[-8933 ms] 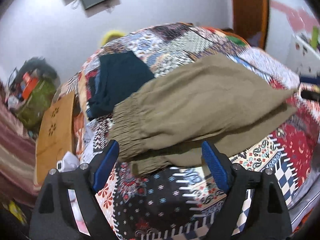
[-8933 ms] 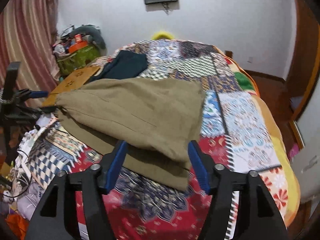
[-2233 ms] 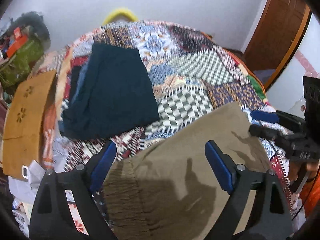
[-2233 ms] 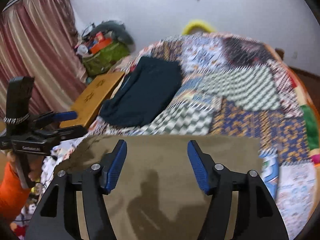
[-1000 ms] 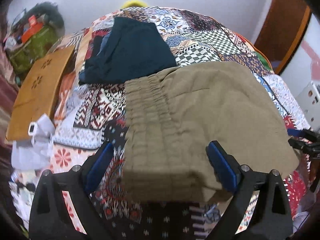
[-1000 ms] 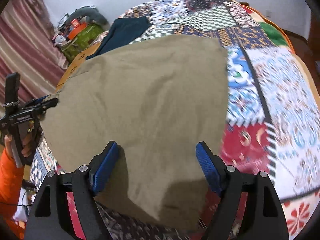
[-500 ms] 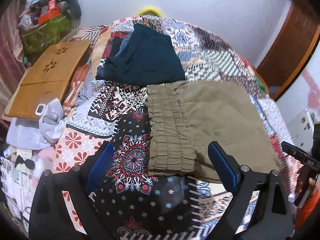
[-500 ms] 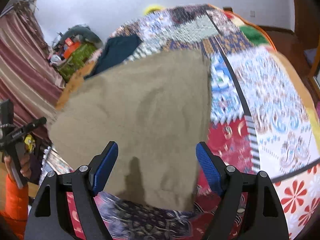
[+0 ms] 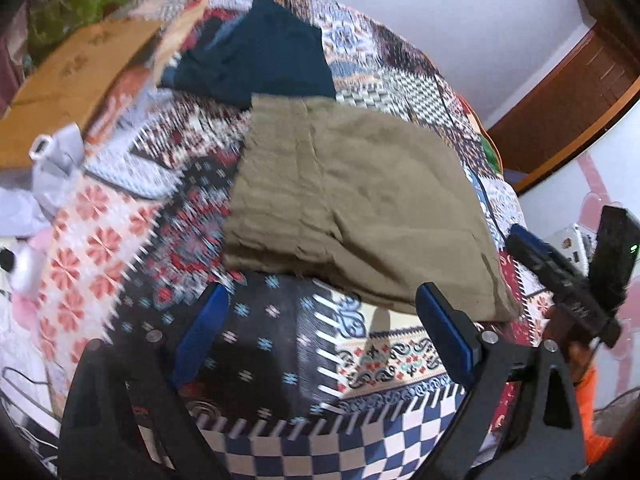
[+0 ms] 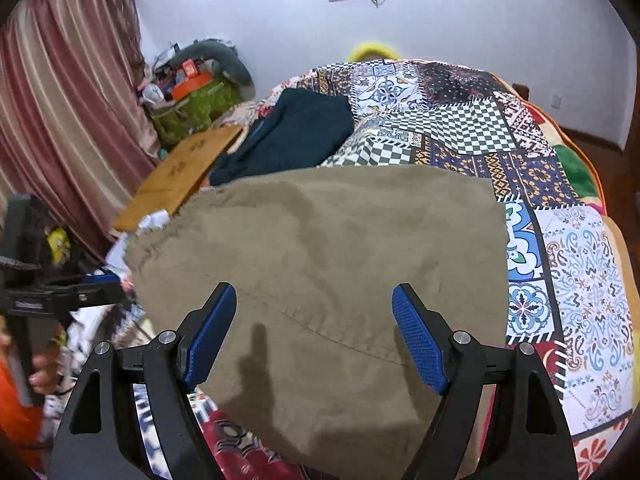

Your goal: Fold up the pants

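Although the olive pants [image 9: 352, 200] lie folded into a compact block on the patchwork quilt [image 9: 280, 360], we judge the work to stand at the check between folds, not at its end. The block rests near the middle of the bed, its far corner just touching or overlapping the dark folded garment [image 9: 260, 48] beyond it; we cannot tell which. In the left wrist view the near edge shows stacked layers, and the corner nearest the right gripper [image 9: 560, 276] sags a little toward the quilt.

We find the left gripper [image 9: 320, 320] with its fingers spread wide and nothing between them, hanging over bare quilt just short of the block's near edge. In the right wrist view the right gripper [image 10: 312, 320] likewise stands with fingers wide apart, above the cloth and not pressing it; its shadow falls on the fabric below.

If a further fold is wanted, we reckon the next move calls for both grippers to come down on one edge of the block, each pinching through all layers, and to carry that edge across evenly. If not, smoothing the sagging corner should suffice. The left view is blurred at the left, so finer creases there go unreported.
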